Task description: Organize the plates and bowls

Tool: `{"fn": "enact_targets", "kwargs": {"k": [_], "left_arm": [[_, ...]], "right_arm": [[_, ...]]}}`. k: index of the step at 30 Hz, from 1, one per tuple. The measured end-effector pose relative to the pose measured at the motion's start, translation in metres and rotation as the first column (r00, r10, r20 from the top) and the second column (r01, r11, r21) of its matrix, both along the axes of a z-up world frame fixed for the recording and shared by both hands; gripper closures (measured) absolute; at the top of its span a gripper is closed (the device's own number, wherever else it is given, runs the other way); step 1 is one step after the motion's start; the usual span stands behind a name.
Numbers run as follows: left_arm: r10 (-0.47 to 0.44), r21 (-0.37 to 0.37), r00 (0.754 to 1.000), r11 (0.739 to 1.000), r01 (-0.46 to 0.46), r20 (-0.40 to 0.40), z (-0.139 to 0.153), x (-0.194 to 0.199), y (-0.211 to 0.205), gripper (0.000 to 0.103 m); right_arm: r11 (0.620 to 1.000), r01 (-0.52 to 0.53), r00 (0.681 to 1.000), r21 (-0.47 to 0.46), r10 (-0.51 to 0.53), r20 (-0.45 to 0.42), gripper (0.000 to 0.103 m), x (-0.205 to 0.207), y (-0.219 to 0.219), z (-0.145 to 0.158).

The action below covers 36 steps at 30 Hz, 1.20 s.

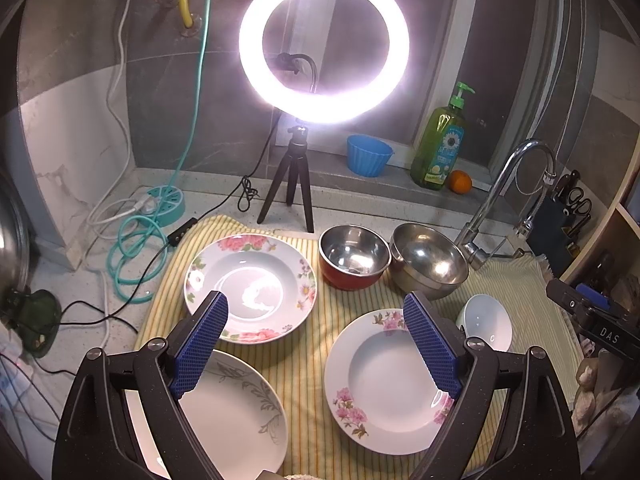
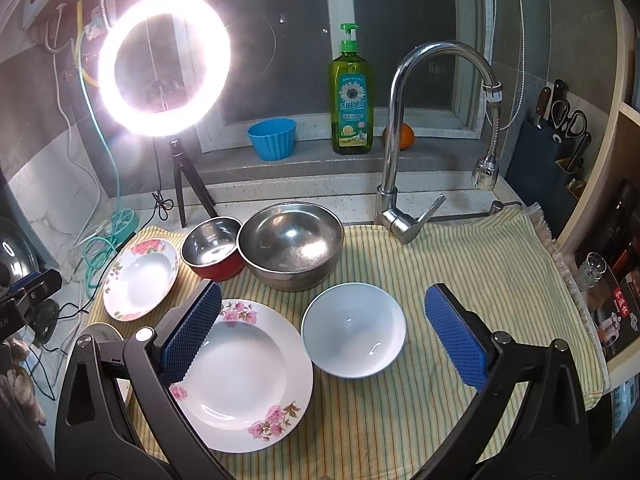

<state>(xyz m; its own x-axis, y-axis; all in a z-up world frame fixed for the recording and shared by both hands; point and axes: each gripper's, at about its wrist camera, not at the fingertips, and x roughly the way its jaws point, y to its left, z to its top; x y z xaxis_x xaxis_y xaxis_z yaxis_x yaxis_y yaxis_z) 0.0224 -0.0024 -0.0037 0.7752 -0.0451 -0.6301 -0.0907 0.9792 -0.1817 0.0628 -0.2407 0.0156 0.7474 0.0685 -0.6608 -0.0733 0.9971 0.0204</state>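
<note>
Left wrist view: left hand-held gripper (image 1: 316, 344) wide apart, empty above plates; right hand-held gripper (image 2: 324, 334) seemingly likewise.

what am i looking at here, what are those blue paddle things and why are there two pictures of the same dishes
The blue paddles are the fingers of two hand-held grippers; a person carries one in each hand. Each picture comes from a camera on one gripper, looking forward between its fingers.

The left gripper and right gripper are both open and hold nothing.

On the striped towel lie three plates: two pink-flowered plates and a grey-leaf plate. There is also a red-sided steel bowl, a larger steel bowl and a white bowl. Behind them stands a ring light.
</note>
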Motion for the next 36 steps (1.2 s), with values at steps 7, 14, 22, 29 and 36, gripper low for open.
{"fn": "enact_targets", "kwargs": {"k": [7, 14, 22, 29, 36], "left_arm": [[0.000, -0.001, 1.000, 1.000, 0.000, -0.002, 0.000, 0.000, 0.000, 0.013], [-0.001, -0.003, 1.000, 1.000, 0.001, -0.003, -0.001, 0.000, 0.000, 0.013], [-0.003, -0.004, 1.000, 1.000, 0.003, -0.008, -0.002, -0.001, -0.002, 0.013], [-0.008, -0.007, 1.000, 1.000, 0.008, -0.015, -0.003, 0.001, -0.003, 0.013], [-0.024, -0.014, 0.999, 1.000, 0.023, -0.037, -0.009, 0.006, -0.002, 0.013]], "right_arm": [[1.000, 0.001, 1.000, 0.001, -0.001, 0.000, 0.000, 0.001, 0.000, 0.001], [1.000, 0.000, 1.000, -0.001, 0.000, 0.000, 0.000, 0.000, 0.000, 0.000], [1.000, 0.003, 1.000, 0.001, -0.003, -0.005, 0.000, 0.000, -0.001, -0.001], [1.000, 0.003, 1.000, -0.003, -0.003, -0.006, 0.000, -0.002, -0.001, -0.004], [1.000, 0.001, 1.000, -0.007, -0.001, -0.021, 0.000, -0.002, 0.003, -0.010]]}}
